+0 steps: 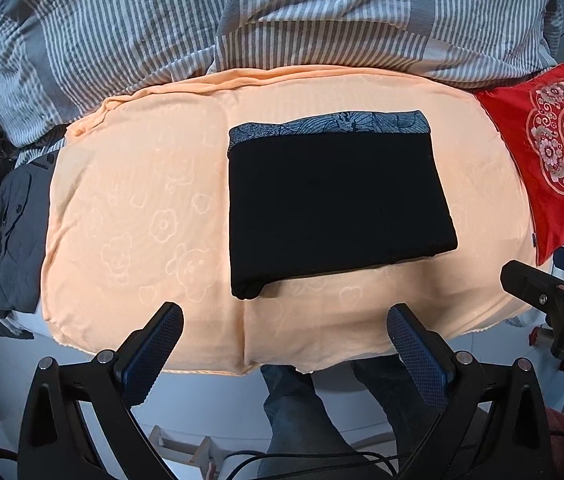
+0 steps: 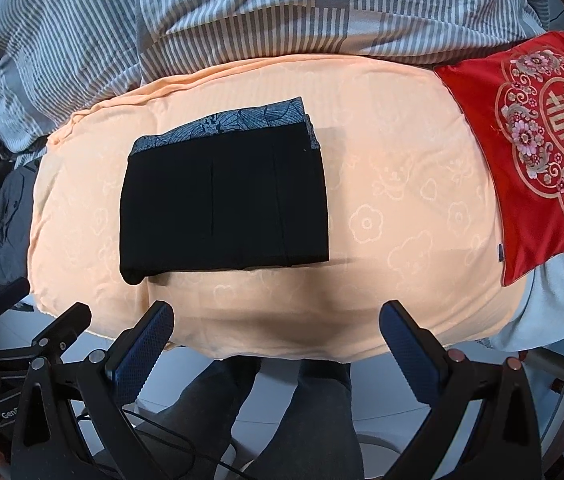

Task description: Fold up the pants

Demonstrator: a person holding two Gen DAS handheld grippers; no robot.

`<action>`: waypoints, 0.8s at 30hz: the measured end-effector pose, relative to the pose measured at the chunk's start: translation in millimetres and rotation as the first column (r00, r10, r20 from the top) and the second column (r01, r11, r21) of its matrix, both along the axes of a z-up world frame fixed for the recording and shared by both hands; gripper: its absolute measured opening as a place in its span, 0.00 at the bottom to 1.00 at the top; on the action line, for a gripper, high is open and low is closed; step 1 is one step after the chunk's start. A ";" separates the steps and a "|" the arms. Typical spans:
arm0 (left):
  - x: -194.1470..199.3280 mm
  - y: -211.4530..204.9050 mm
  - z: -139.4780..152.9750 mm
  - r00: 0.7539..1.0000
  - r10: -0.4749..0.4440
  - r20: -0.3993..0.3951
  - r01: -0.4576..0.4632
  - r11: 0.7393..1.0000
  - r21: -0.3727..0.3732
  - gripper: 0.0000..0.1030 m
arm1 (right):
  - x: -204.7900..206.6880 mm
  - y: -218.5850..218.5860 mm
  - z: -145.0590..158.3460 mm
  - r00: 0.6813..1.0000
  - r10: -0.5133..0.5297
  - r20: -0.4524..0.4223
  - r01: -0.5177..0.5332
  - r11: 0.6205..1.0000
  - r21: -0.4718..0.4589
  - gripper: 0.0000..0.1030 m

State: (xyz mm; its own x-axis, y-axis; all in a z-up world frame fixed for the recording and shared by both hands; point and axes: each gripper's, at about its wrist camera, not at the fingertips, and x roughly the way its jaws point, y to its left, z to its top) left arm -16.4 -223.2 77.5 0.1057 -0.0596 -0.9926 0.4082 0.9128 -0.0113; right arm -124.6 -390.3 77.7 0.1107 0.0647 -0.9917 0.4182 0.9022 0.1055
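While both tools are held back from the bed's near edge, the pants (image 1: pixel 337 196) are seen lying folded into a compact black rectangle on the peach blanket (image 1: pixel 142 208), with a strip of grey-blue patterned fabric exposed along their far edge. From the left gripper (image 1: pixel 283 330), whose jaws are spread wide with nothing held between them, the pants are found straight ahead and slightly to the right, apart from the blue textured pads (image 1: pixel 154 354). From the right gripper (image 2: pixel 276 328), likewise spread wide and empty, the same pants (image 2: pixel 222 200) are placed ahead and to the left, and no contact with its pads (image 2: pixel 409 356) is made. One near corner of the fold is seen bulging out a little toward the tools, on the left side in both views.

A red embroidered cushion (image 2: pixel 537 152) is set ahead and to the right of the right gripper, resting partly on the blanket's right end. A grey-and-white striped duvet (image 1: pixel 282 16) is bunched beyond the blanket's far edge. Dark grey clothing (image 1: pixel 6 240) is heaped far to the left of the left gripper, beside the blanket. Below both tools, the person's legs (image 1: pixel 301 412) in dark trousers are visible against a pale floor. Part of the right gripper's black frame is caught at the right edge of the left wrist view.
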 end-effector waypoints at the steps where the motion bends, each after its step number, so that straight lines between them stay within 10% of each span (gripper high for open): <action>1: -0.2 0.5 0.1 1.000 0.000 0.000 0.000 1.000 -0.001 1.00 | -0.1 0.5 0.3 1.000 0.002 0.001 -0.002 1.000 -0.001 1.00; 24: -3.2 6.4 3.1 1.000 0.013 0.007 -0.013 1.000 -0.015 1.00 | -1.3 8.1 1.8 1.000 0.024 0.006 -0.024 1.000 -0.005 1.00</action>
State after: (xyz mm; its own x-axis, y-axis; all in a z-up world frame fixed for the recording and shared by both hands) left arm -19.5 -216.8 80.6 0.1135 -0.0731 -0.9908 0.3967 0.9177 -0.0223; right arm -125.9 -382.1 79.4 0.1147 0.0623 -0.9914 0.3956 0.9126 0.1031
